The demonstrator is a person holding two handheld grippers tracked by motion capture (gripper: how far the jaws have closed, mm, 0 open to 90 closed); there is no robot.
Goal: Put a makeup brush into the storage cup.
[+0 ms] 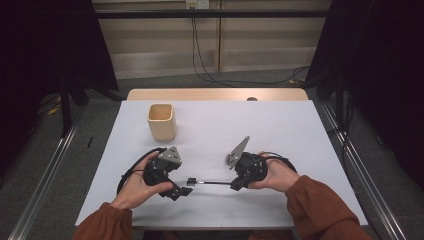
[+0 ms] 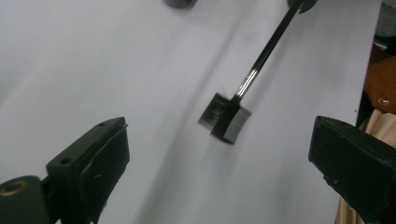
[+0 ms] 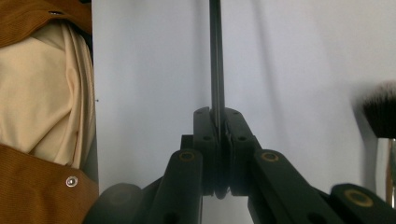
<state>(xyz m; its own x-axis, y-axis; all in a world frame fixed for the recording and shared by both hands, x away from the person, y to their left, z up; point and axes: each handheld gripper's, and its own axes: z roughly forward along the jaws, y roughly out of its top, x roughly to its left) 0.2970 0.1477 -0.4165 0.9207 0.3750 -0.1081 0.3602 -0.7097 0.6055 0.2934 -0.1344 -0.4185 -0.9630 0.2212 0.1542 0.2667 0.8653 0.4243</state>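
Note:
A thin black rod point(image 1: 212, 183) with a small square head point(image 1: 190, 180) is held level just above the white table point(image 1: 280, 130). My right gripper point(image 1: 234, 186) is shut on one end of it; in the right gripper view the jaws point(image 3: 219, 117) press together on the rod point(image 3: 215, 56). My left gripper point(image 1: 183, 187) is open and faces the rod's head. In the left gripper view the head point(image 2: 225, 119) hangs between and just beyond the wide-apart jaws point(image 2: 219, 140), touching neither.
A light wooden cup point(image 1: 161, 121) stands upright at the table's back left. A brush with dark bristles point(image 3: 380, 112) lies on the table beside my right gripper. The person's brown sleeve point(image 1: 320, 205) and cream shirt point(image 3: 42, 93) are at the near edge.

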